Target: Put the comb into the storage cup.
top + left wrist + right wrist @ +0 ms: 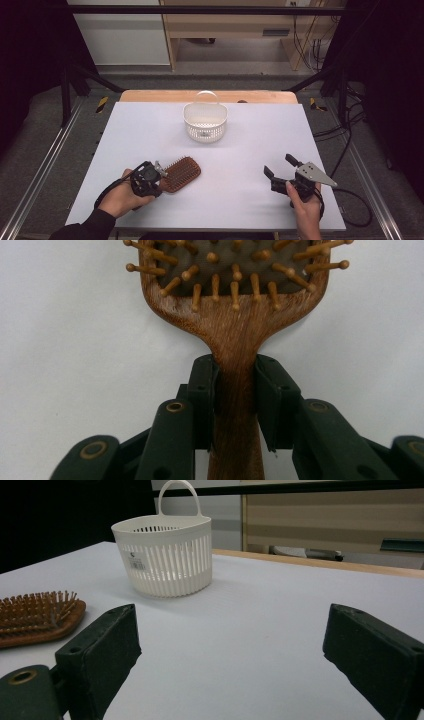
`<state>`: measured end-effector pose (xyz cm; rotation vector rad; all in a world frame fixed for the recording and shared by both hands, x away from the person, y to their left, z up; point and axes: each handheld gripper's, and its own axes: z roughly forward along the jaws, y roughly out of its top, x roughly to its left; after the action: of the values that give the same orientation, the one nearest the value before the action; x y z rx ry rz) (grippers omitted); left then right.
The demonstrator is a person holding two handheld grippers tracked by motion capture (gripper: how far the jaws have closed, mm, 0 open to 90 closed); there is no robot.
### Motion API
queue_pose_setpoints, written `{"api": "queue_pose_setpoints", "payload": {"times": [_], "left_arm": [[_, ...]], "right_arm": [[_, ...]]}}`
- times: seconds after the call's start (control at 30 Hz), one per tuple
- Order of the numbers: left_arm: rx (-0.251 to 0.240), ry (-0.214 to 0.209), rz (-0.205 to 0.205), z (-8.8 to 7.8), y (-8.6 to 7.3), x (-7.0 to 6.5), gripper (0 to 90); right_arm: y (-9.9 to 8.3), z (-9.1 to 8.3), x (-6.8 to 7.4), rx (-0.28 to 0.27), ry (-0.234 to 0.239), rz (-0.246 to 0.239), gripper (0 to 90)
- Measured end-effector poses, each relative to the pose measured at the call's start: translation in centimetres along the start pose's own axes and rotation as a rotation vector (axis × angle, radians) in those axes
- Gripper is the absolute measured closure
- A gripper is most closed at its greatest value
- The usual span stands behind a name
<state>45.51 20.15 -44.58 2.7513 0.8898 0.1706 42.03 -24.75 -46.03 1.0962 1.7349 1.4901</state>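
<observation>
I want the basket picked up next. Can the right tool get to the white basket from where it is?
Probably yes. The right tool is open and holds nothing, and only bare table lies between it and the white basket.

hairbrush (181,173): on table (250,150) | basket (205,121): behind it
</observation>
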Motion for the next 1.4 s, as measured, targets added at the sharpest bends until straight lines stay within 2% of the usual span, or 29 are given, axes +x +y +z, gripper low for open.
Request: {"api": "queue_pose_setpoints", "payload": {"times": [0.17,0.27,0.37,0.6,0.77,0.83,0.97,1.03,1.17,1.33,1.37,1.4], "left_arm": [[0.001,0.011,-0.014,0.1,0.1,-0.2,69.0],[-0.013,0.033,0.005,0.0,0.0,-0.5,72.1],[-0.028,0.030,0.008,0.1,-0.2,-0.5,72.4],[-0.103,0.054,0.022,-0.1,-1.2,-0.9,72.5],[-0.162,0.075,0.010,-0.1,-1.3,-1.2,72.6],[-0.195,0.096,0.017,-0.3,-1.2,-1.5,72.5],[-0.277,0.110,0.014,-0.7,-0.8,-2.0,72.5],[-0.319,0.127,0.017,-0.9,-0.4,-2.3,72.5],[-0.400,0.149,0.032,-1.0,0.6,-3.1,72.5],[-0.504,0.166,0.038,-0.9,2.1,-4.0,72.6],[-0.512,0.171,0.043,-0.9,2.2,-4.1,72.6],[-0.546,0.183,0.046,-0.7,2.7,-4.4,72.6]], "right_arm": [[0.0,0.1,0.1,0.003,0.007,-0.001,8.1],[0.0,0.1,0.1,0.007,0.010,0.001,8.1],[0.0,0.1,0.1,0.009,0.012,0.000,8.1],[0.0,0.1,0.1,0.007,0.009,0.003,8.0],[0.0,0.1,0.1,0.008,0.011,-0.003,8.0],[0.0,0.1,0.3,0.007,0.013,-0.005,8.0],[0.2,0.2,0.6,0.000,0.026,0.002,7.4],[0.4,0.3,0.9,-0.001,0.045,0.009,7.0],[0.9,0.9,2.0,-0.007,0.115,0.062,6.0],[1.8,2.3,4.0,0.000,0.174,0.076,5.3],[1.9,2.6,4.4,0.001,0.195,0.096,5.1],[2.1,3.4,5.1,0.006,0.236,0.130,4.8]]}}
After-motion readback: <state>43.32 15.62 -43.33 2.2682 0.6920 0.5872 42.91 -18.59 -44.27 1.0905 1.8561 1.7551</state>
